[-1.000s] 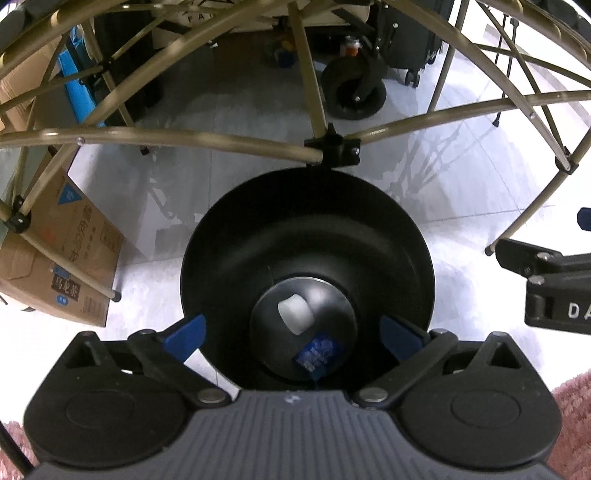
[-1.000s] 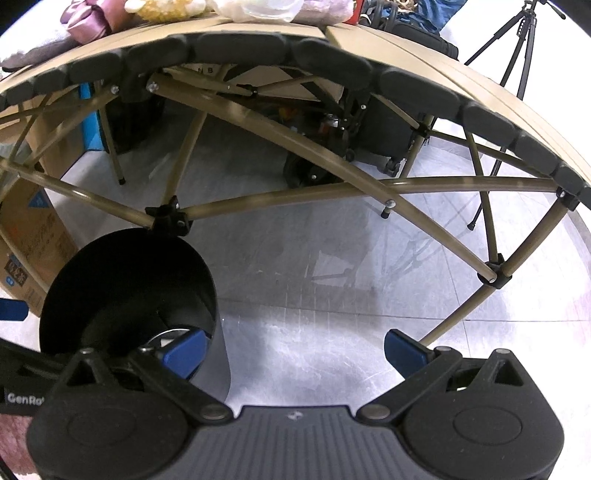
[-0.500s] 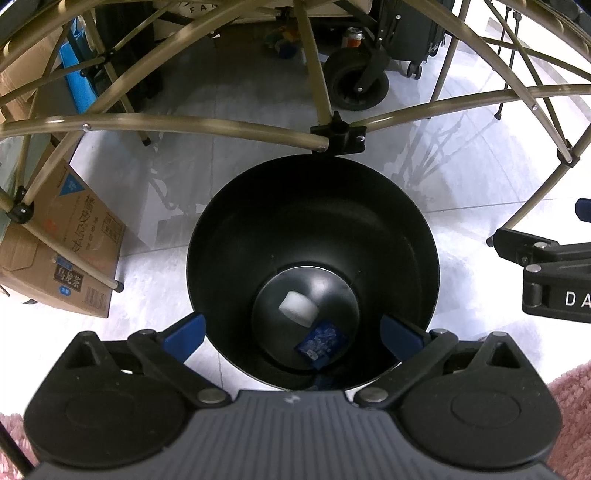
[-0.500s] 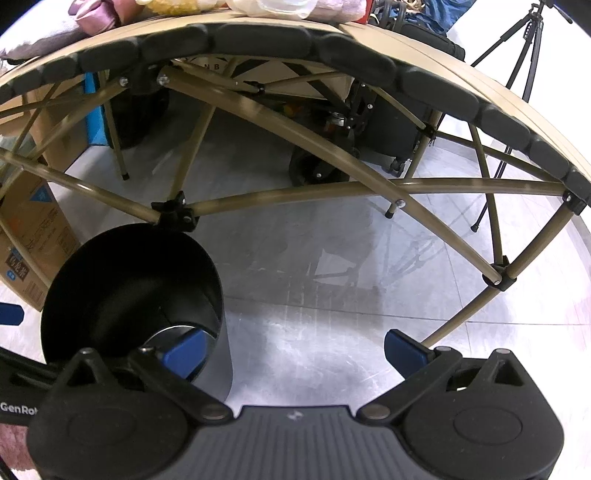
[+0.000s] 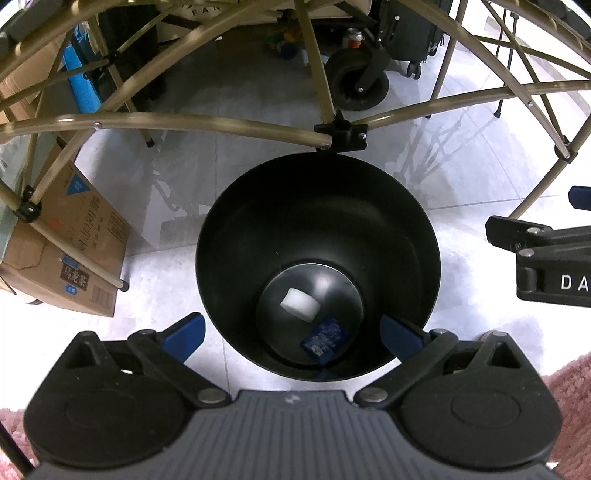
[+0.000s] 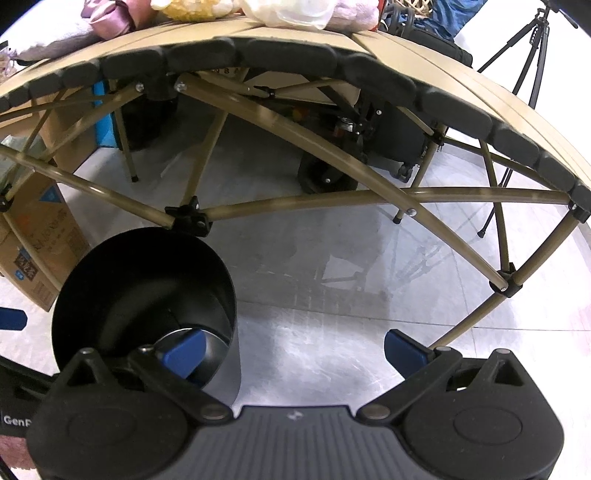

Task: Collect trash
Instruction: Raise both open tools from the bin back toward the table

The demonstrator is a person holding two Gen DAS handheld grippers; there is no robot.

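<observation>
A black round bin stands on the floor under a folding table. On its bottom lie a white lump of trash and a blue wrapper. My left gripper hangs open above the bin's near rim, with nothing between its fingers. The right wrist view has the same bin at lower left. My right gripper is open and empty, to the right of the bin and above bare floor; its left fingertip overlaps the bin's mouth. Part of the right gripper's body shows at the left wrist view's right edge.
Tan table legs and cross braces arch over the bin, joined at a black joint by its far rim. A cardboard box stands left. A wheeled cart and a tripod lie beyond. Soft items sit on the tabletop.
Both grippers have risen and drawn back a little, so the bin looks smaller and lower in both views. The trash inside has not moved. Both grippers stay open.
</observation>
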